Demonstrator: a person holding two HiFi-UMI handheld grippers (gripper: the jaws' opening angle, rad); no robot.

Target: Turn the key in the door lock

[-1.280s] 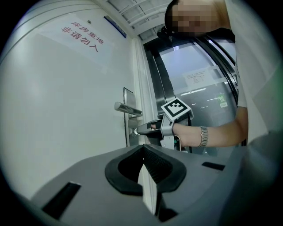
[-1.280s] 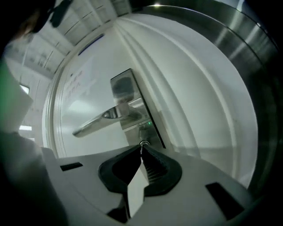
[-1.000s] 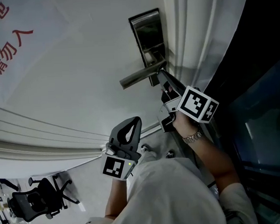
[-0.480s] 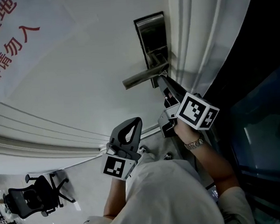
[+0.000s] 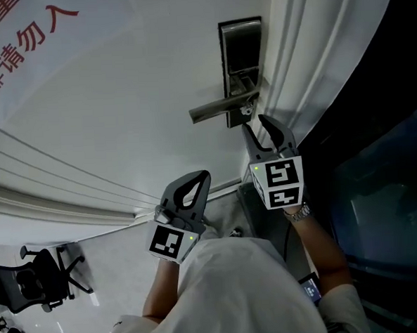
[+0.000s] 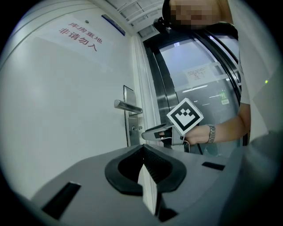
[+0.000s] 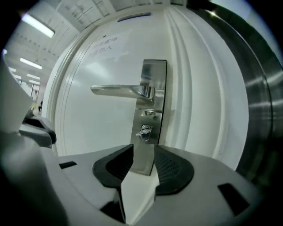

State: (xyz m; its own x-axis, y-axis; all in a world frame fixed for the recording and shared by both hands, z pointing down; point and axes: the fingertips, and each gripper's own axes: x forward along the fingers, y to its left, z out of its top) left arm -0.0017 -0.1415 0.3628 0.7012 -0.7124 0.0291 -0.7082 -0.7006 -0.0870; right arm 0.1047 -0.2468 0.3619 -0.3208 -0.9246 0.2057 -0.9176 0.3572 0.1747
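On the white door, close to its edge, a brushed-metal lock plate is mounted; a lever handle is carried on the plate's upper part and is set level, pointing away from the edge; below the handle, the key is seated in the keyhole, its bow lying roughly level with a slight tilt; the right gripper is held squarely before the plate, with the key seen just above its tips and apart from them; its jaws have just been opening and are now spread wide, and nothing is gripped between the pads, only the plate being seen through the gap; from the head view this gripper is found just below the handle, with a wristwatch worn on the hand behind it; the left gripper is held back from the door, well apart from the lock, its jaws brought together at the tips with nothing between them; red characters are printed on a sheet fixed higher up the door; an office chair is seen on the floor beyond
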